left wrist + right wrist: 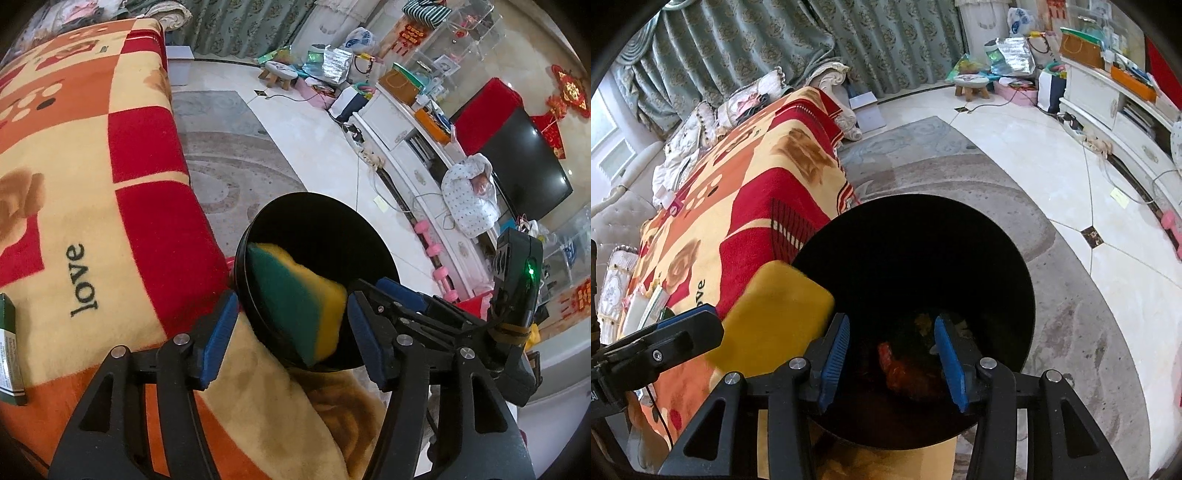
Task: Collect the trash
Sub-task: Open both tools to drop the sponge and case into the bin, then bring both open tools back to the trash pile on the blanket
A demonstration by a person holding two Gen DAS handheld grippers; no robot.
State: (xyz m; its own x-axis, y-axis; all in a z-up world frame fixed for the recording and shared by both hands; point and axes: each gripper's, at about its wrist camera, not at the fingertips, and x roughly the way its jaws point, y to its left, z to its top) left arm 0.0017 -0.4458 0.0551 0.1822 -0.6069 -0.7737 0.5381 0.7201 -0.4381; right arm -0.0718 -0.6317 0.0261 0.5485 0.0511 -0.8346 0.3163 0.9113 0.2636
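A yellow sponge with a green scrub face [299,306] hangs blurred over the mouth of a black round bin [369,236]. It lies between the blue pads of my left gripper [290,299], which stands open with a clear gap at the left pad. The right wrist view shows the sponge's yellow side [772,317] at the bin's left rim [1015,266], beside a left gripper finger [683,328]. My right gripper [891,319] hovers open above the bin's mouth with nothing between its pads. Red and orange trash [905,369] lies at the bottom.
A red, orange and cream blanket [92,184] covers the sofa to the left of the bin, with a green box [9,350] on it. A grey rug [1071,332] and pale tiles lie beyond. A white TV cabinet [391,122], pink dumbbells [436,254] and a small stool [280,72] stand further off.
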